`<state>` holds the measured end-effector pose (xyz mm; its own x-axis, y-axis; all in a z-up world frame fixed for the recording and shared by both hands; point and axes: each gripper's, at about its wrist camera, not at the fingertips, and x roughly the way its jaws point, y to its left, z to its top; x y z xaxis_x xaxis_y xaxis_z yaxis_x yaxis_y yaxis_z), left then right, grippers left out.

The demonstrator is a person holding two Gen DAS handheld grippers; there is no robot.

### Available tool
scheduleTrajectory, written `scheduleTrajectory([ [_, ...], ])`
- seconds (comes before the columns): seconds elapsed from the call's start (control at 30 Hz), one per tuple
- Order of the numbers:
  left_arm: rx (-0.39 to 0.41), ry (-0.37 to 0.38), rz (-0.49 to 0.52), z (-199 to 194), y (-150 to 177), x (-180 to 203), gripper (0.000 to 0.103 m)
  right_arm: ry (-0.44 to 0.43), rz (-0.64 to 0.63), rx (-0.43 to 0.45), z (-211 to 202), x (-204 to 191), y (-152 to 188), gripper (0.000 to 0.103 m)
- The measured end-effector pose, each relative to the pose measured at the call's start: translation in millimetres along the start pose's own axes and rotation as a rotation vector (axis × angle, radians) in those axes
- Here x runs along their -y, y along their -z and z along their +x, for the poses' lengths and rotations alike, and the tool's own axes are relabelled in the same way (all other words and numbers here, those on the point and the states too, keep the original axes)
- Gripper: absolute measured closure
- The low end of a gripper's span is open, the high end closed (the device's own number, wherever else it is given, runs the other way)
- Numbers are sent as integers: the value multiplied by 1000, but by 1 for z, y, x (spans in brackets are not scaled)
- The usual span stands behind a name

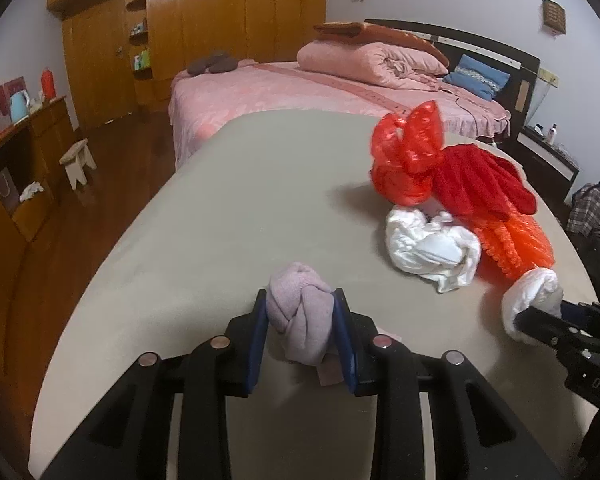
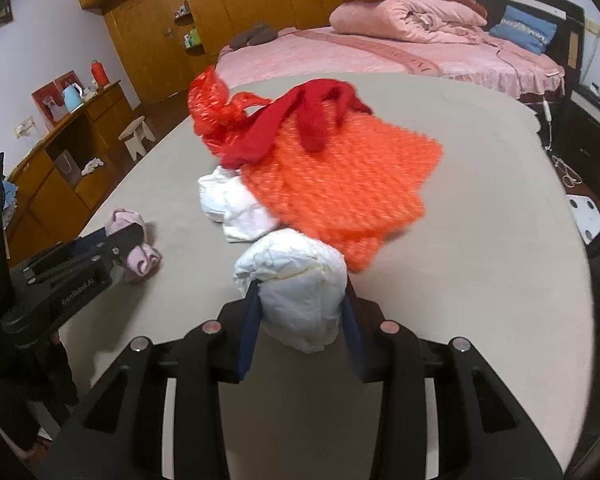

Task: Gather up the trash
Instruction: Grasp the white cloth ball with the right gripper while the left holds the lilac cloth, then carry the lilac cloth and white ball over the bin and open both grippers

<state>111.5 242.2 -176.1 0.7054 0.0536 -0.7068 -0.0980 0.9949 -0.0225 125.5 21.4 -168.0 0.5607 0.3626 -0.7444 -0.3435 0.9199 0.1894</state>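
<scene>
My left gripper (image 1: 300, 300) is shut on a lilac crumpled cloth wad (image 1: 300, 316), low over the grey table (image 1: 240, 200); it also shows in the right wrist view (image 2: 136, 244). My right gripper (image 2: 302, 284) is shut on a white crumpled paper wad (image 2: 296, 284), seen at the right edge of the left wrist view (image 1: 530, 296). A second white crumpled wad (image 1: 432, 248) (image 2: 232, 208) lies on the table beside an orange plastic net bag (image 2: 348, 184) (image 1: 508, 240). A red cloth (image 2: 312, 116) (image 1: 476, 184) lies over the bag.
A pink bed (image 1: 300, 92) with a folded quilt (image 1: 372, 60) stands beyond the table. A wooden wardrobe (image 1: 220, 20) lines the back wall. A wooden cabinet (image 1: 16, 160) and a small stool (image 1: 78, 160) stand at the left. Dark clothes (image 1: 596, 216) hang at the right.
</scene>
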Motion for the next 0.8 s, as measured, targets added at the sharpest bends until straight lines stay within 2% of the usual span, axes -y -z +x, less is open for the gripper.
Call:
scheduleTrajectory([
  [0.3,28,75,29,-14,-4,45,72,52,43,56,-30,51,-1,67],
  [0.8,105,244,130,-51,-27,157,72,131,138,179,-104,129,1,67],
])
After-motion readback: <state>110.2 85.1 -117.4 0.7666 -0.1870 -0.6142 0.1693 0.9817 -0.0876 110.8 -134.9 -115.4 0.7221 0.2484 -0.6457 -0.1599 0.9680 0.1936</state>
